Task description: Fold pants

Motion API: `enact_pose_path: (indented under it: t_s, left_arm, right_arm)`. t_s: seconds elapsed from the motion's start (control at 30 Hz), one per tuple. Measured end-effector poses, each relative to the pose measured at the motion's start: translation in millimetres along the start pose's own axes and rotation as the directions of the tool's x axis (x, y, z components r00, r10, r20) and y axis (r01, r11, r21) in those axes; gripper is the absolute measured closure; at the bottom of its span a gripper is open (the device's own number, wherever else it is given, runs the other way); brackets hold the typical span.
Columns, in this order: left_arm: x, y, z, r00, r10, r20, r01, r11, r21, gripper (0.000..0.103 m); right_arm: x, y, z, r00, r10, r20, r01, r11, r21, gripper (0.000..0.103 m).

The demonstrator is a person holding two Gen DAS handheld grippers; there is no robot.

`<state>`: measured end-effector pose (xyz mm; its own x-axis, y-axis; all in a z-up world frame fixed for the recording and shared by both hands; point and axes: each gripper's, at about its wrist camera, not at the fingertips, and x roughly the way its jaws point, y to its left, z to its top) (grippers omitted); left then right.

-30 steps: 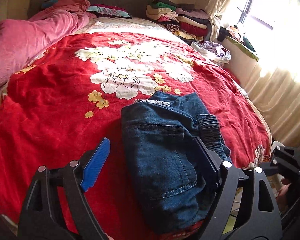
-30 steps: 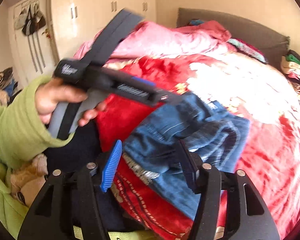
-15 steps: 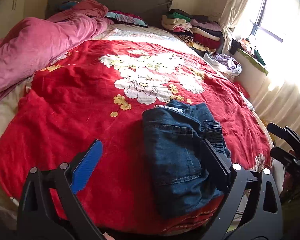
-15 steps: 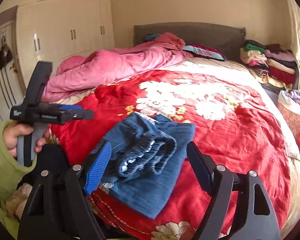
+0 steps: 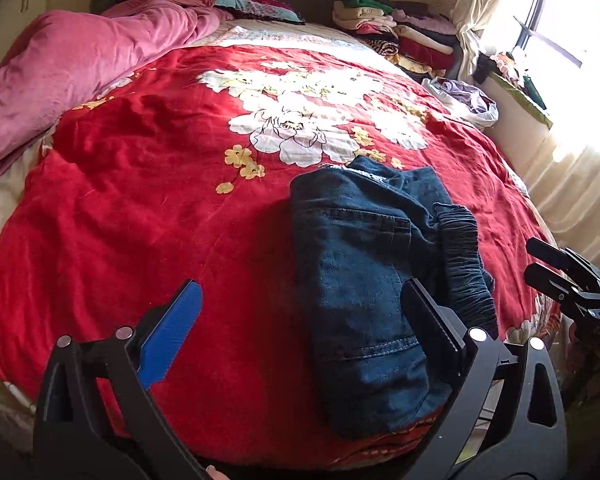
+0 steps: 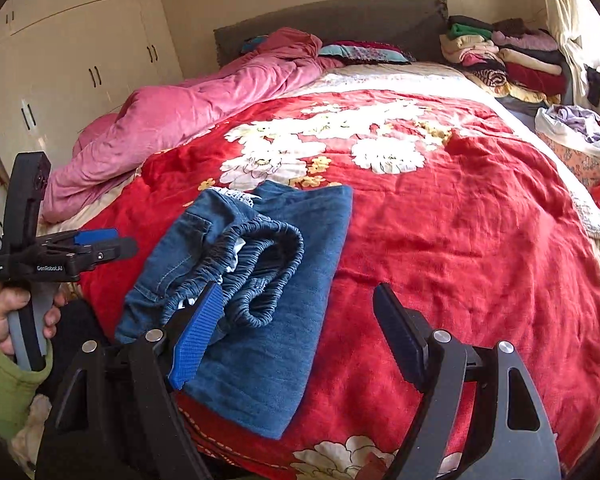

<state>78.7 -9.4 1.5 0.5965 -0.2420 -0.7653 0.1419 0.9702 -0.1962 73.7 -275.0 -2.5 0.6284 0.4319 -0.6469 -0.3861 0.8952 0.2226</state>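
Item: blue denim pants [image 5: 364,272], folded into a compact bundle, lying on the red floral blanket [image 5: 140,216] close to the foot edge of the bed, toward the window-side corner. Elastic waistband [image 6: 260,268] gathered on top of the bundle, bunched and ruffled; flat folded leg panel beneath it reaching nearest the foot edge. White frayed trim visible at the end of the bundle facing the headboard.

Left gripper [image 5: 300,328]: jaws spread wide, nothing between the pads, blue-padded finger [image 5: 168,340] over bare blanket, the other finger in front of the near part of the pants, contact not discernible. Seen from the right wrist view at the foot corner on the wardrobe side, held by a hand [image 6: 4,316] in a green sleeve [image 6: 0,384].

Right gripper [image 6: 300,328]: jaws spread, nothing gripped; blue pad [image 6: 196,340] overlapping the waistband edge in view, the black finger over bare blanket beside the pants. Whether the blue pad touches the fabric cannot be told.

Surroundings: pink quilt [image 5: 80,60] heaped along the wardrobe-side edge of the bed up to the dark headboard [image 6: 332,20]; patterned pillow [image 5: 260,6] at the head edge; stack of folded clothes [image 6: 504,56] at the window-side head corner; basket of laundry [image 6: 576,140] just beside the bed on the window side; cream wardrobe [image 6: 80,60]; curtained window [image 5: 560,20].
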Motion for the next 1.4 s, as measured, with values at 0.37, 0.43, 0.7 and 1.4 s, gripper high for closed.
enact_pose_path:
  t_s: [0.37, 0.43, 0.7, 1.4]
  left_arm:
    - [35, -13, -4, 0.997, -0.014, -0.077, 0.016, 0.999, 0.027, 0.010]
    - [40, -13, -5, 0.996, -0.016, -0.087, 0.019, 0.999, 0.028, 0.010]
    - [53, -9, -5, 0.995, -0.038, -0.094, 0.040, 0.999, 0.012, 0.010]
    - [54, -20, -10, 0.990, -0.120, -0.074, 0.123, 0.992, 0.034, 0.025]
  right_arm:
    - [36, -5, -3, 0.994, 0.030, -0.101, -0.023, 0.997, 0.071, 0.027]
    - [45, -4, -3, 0.991, 0.040, -0.131, -0.030, 0.997, 0.072, 0.027]
    - [65, -9, -4, 0.983, 0.076, -0.169, -0.060, 0.993, 0.100, 0.027]
    - [69, -5, -10, 0.976, 0.140, -0.169, -0.126, 0.988, 0.092, 0.053]
